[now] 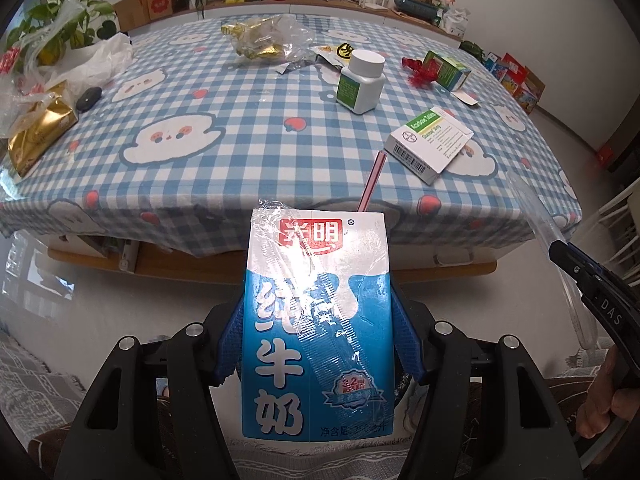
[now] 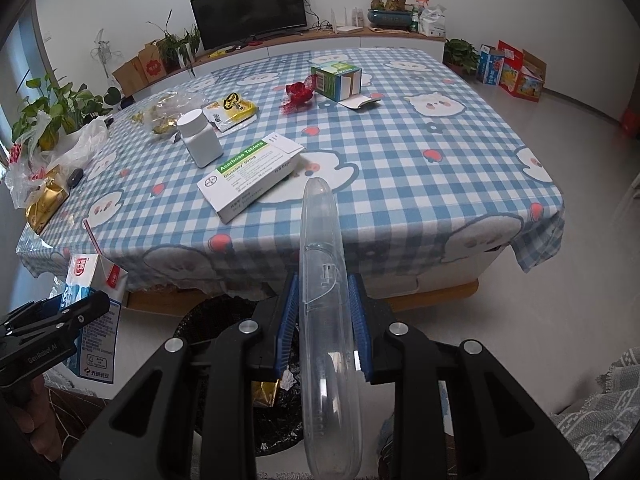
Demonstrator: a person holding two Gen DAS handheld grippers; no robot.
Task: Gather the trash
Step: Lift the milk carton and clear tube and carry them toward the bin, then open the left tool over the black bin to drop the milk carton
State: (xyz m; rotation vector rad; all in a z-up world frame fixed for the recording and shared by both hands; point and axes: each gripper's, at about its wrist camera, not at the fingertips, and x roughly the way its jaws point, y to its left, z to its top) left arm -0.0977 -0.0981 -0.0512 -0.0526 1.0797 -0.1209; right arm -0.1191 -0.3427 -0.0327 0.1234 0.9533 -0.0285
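Left tongs (image 1: 318,336) gripped the carton (image 1: 316,320), right tongs (image 2: 323,320) the clear case (image 2: 324,320), both off the bench (image 2: 400,168) over the bin (image 2: 224,320), probably for dropping.

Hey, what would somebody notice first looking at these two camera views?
The blue-and-white milk carton with its pink straw fills the left wrist view, clamped in the left gripper. In the right view, the right gripper holds a clear plastic case above a black-lined bin, before the littered checkered table.

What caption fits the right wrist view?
Right gripper holds a clear plastic case above the black-lined bin, beside the cluttered checked table.
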